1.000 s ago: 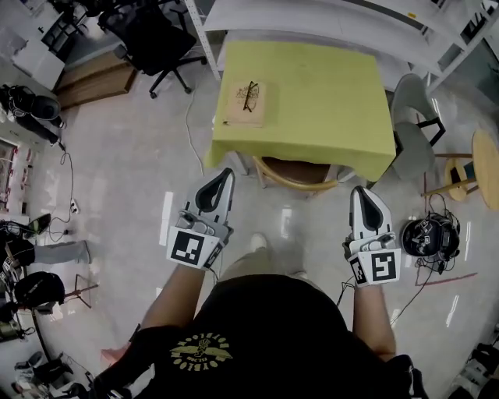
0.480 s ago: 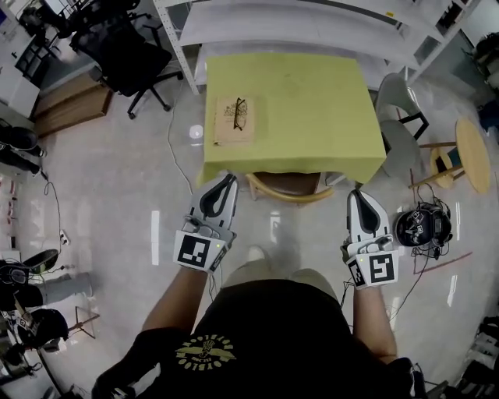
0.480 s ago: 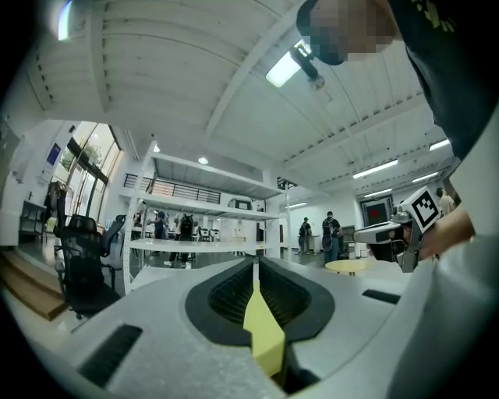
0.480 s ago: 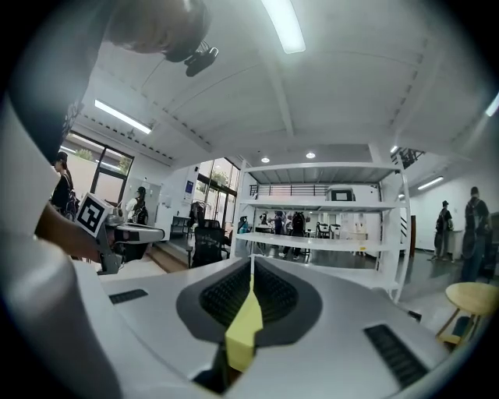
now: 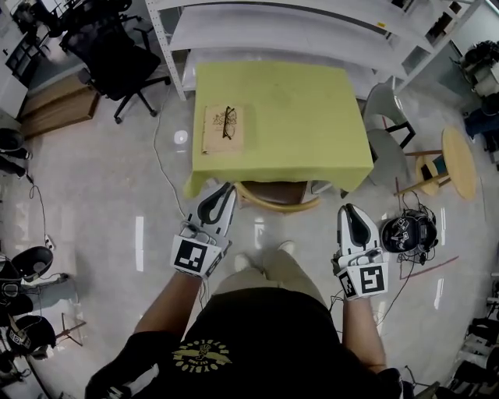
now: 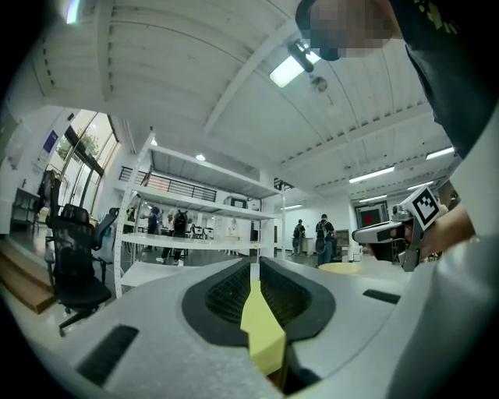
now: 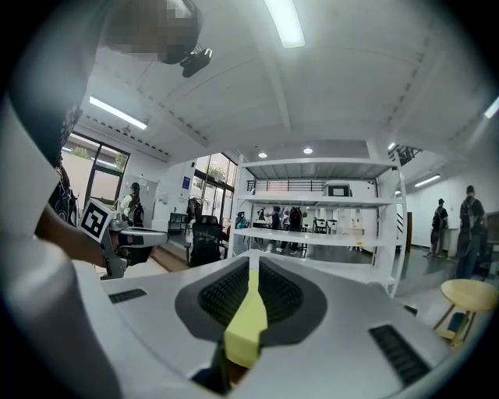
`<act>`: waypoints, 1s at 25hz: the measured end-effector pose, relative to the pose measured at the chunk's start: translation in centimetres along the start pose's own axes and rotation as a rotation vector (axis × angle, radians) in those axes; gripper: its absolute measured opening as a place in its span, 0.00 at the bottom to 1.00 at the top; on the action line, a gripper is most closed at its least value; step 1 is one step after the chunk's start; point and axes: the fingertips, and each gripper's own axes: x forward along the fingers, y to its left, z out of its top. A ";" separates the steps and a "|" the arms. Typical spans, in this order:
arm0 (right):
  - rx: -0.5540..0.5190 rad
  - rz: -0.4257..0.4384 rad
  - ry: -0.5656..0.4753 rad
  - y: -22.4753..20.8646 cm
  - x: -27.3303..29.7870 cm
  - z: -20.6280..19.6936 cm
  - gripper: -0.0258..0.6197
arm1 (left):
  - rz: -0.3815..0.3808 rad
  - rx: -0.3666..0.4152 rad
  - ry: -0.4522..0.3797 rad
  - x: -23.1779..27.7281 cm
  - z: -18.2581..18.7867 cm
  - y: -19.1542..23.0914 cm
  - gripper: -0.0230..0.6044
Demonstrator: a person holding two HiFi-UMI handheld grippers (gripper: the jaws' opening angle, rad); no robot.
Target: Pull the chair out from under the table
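Note:
The table's yellow cloth (image 5: pixel 296 117) hangs over its near edge. The chair (image 5: pixel 279 205) is tucked under it; only its curved wooden back rail and brown seat show. My left gripper (image 5: pixel 227 188) is shut and empty, its tip by the rail's left end and the cloth's corner; I cannot tell if it touches. My right gripper (image 5: pixel 348 209) is shut and empty, a little right of the rail's right end and short of the table. In the left gripper view (image 6: pixel 253 263) and the right gripper view (image 7: pixel 249 263) the jaws meet, with only a yellow sliver of cloth in the slit.
A brown book with glasses (image 5: pixel 223 128) lies on the table's left part. White shelving (image 5: pixel 312 23) stands behind the table. A black office chair (image 5: pixel 117 58) is at the far left, a grey chair (image 5: pixel 386 128) and a round wooden stool (image 5: pixel 458 160) at the right. A black headset with cables (image 5: pixel 404 234) lies by my right gripper.
The person has stepped closer to the table. The left gripper has moved forward and a little down to the chair rail's left end. Both grippers stay shut.

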 end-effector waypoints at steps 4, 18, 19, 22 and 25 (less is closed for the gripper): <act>0.017 0.002 -0.003 -0.8 0.2 -0.6 0.06 | 0.015 0.003 0.022 0.2 -0.4 -0.2 0.05; 0.096 0.103 0.033 -4.7 3.8 -6.0 0.06 | 0.045 0.026 0.139 4.0 -4.6 0.3 0.16; 0.096 0.111 0.040 -4.8 4.1 -6.5 0.06 | 0.040 0.030 0.146 4.3 -5.0 0.4 0.16; 0.105 0.131 0.059 -5.1 5.0 -8.0 0.06 | 0.023 0.037 0.168 5.3 -6.4 0.3 0.16; 0.114 0.151 0.073 -5.6 6.1 -9.2 0.06 | 0.021 0.038 0.204 6.3 -8.2 0.3 0.17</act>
